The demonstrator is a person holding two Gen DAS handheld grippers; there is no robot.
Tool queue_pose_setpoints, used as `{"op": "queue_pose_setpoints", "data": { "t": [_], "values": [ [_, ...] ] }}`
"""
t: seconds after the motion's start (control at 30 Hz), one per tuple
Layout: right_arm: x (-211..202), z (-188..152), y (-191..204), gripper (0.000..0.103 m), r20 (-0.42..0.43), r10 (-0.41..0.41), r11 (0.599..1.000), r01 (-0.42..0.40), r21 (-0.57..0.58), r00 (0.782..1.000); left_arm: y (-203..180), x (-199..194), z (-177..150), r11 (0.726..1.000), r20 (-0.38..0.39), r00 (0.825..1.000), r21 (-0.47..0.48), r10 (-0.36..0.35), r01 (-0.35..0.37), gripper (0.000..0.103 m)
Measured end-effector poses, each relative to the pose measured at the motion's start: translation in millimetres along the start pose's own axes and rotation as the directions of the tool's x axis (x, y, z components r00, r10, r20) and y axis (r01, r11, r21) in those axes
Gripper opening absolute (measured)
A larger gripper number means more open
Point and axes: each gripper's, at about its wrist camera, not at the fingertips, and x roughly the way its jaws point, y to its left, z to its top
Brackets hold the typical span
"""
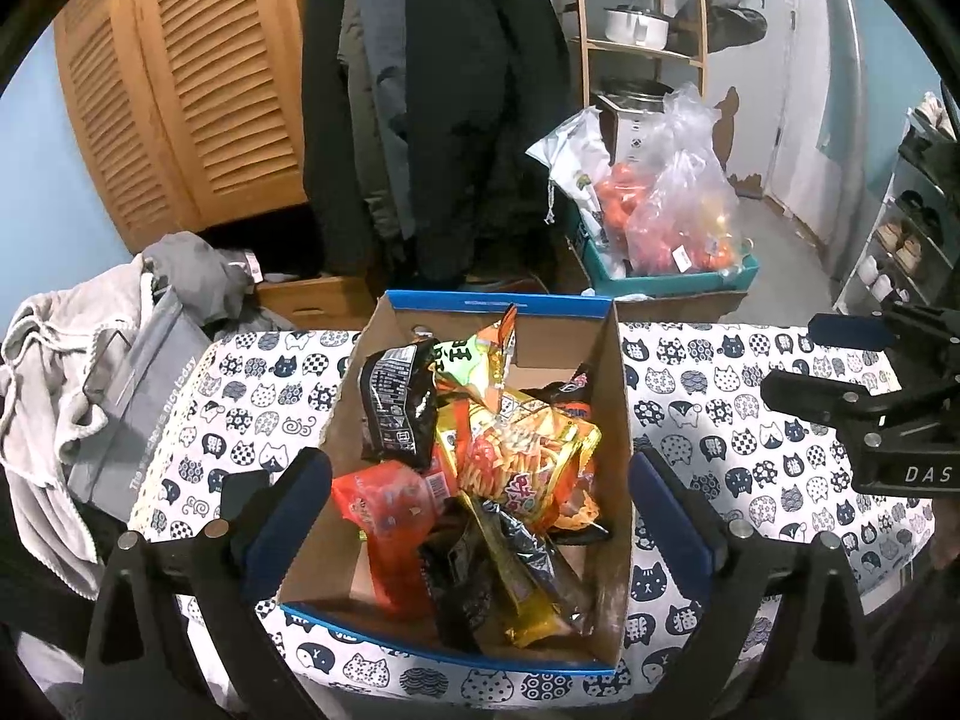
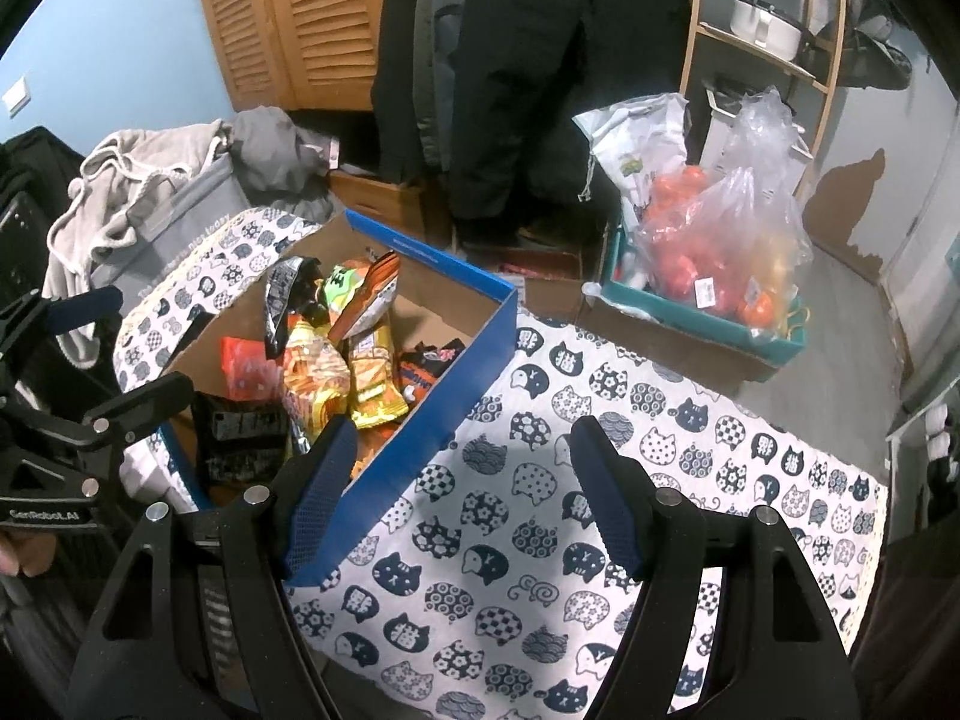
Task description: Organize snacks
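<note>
Box (image 1: 621, 420): one, cardboard, blue outside, open top. It sits on the table (image 1: 750, 420) at centre frame in the left wrist view, long axis running from the bottom of the frame toward the top. In the right wrist view it lies left of centre (image 2: 456, 396), long axis slanting from lower left to upper right.

Snack packets: a loose heap inside the box, overlapping; exact count cannot be told.
- Black packet (image 1: 396, 402): one, upright against the left wall, long axis top to bottom.
- Orange chip bag (image 1: 522, 450): one, centre of heap, tilted.
- Red packet (image 1: 390, 510): one, lower left of the box, lying flat.
- Green-and-orange packet (image 1: 480, 354): one, standing on end toward the far wall.
- Dark foil packets (image 1: 528, 558): at least two, at the near end, pointing toward the bottom of the frame.

Left gripper (image 1: 480, 516): fingers spread wide, holding nothing, one blue pad just outside each long wall of the box at its near end.

Right gripper (image 2: 459, 492): fingers spread wide, empty, above the cat-print cloth (image 2: 660, 480) at lower centre; the left pad overlaps the box's near corner in the picture, contact cannot be told.

Surroundings:
- Teal crate (image 1: 678, 282): one, upper right beyond the table, holding clear bags of orange fruit (image 1: 684, 222).
- Dark coats (image 1: 456, 108): hanging at top centre.
- Louvred wooden doors (image 1: 198, 78): two, upper left.
- Grey clothing (image 1: 72, 372): piled at left edge.
- White pot (image 1: 636, 24): one, on a wooden shelf, upper right.
</note>
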Motion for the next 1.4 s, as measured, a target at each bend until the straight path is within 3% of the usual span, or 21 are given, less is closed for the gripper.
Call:
{"op": "queue_pose_setpoints", "data": {
  "t": [1.4],
  "values": [
    [2.5, 0.3, 0.4, 0.073, -0.007, 0.002, 1.000, -0.002, 0.005, 1.000, -6.0, 3.1, -5.7, 0.999, -0.018, 1.000, 0.037, 0.025, -0.025, 0.100]
  ]
}}
